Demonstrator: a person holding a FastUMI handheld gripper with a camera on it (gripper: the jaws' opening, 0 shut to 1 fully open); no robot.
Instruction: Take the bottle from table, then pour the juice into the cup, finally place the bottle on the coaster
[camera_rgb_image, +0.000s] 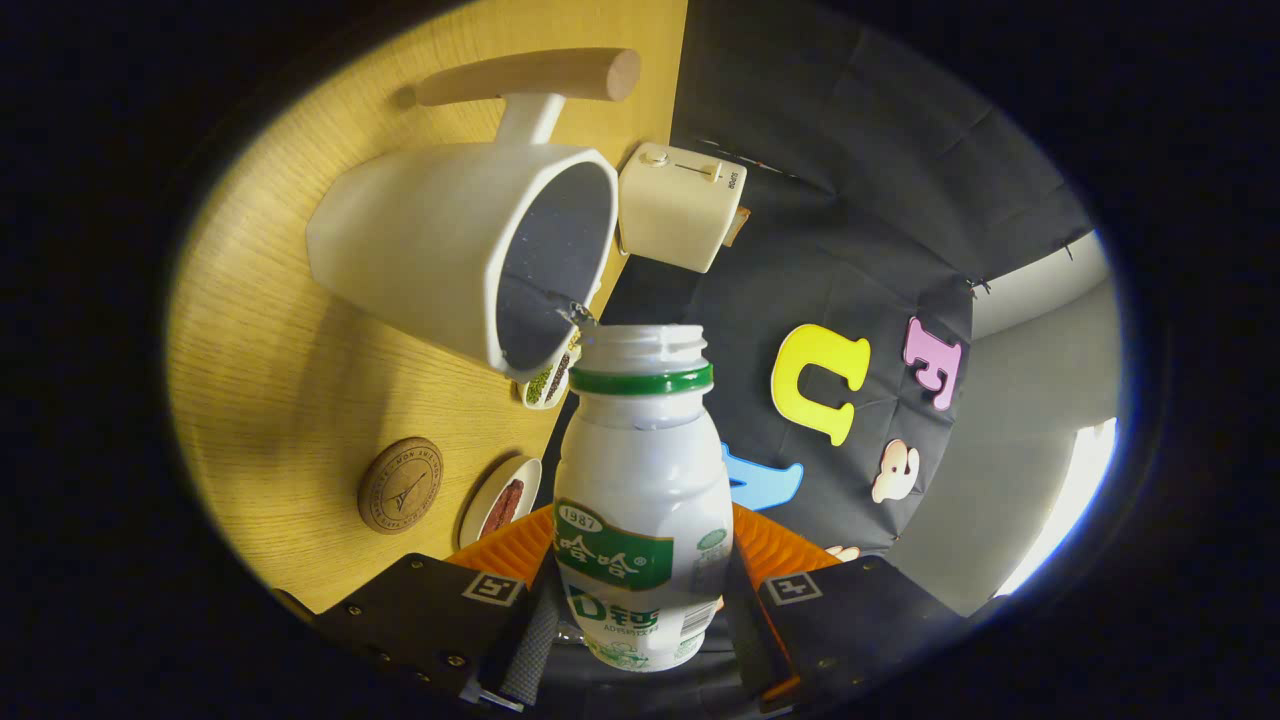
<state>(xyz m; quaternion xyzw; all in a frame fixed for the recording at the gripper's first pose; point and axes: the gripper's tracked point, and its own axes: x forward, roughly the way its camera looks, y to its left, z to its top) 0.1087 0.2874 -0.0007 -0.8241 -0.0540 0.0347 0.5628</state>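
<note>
In the gripper view, the bottle (640, 500) is held between the two fingers of the gripper (640, 640), which are closed against its lower body on either side, so that the label faces the camera. The bottle is uncapped, and its open mouth sits right at the rim of the cup (450, 250), a large white mug with a wooden handle (530, 78). The whole scene appears rolled on its side (the table (270, 400) stands like a wall beside the bottle), from which it is judged that the gripper is tipped over for pouring. The bottle's long axis runs straight ahead along the fingers, base between them and neck pointing away towards the cup's opening. A small glint of liquid is seen at the cup's lip just by the bottle's mouth.

The coaster (400, 485), a round cork disc, lies on the table nearer the fingers than the cup, with a small dish (500, 500) just beside it and another dish (550, 380) partly hidden behind the bottle's neck. A cream toaster (680, 205) stands beyond the cup.

Spillage is the main risk: the mouth is set at the very edge of the rim, so juice could be sent down the outer wall onto the table by a slight drift. The bottle could also slip if the hold were loosened.
</note>
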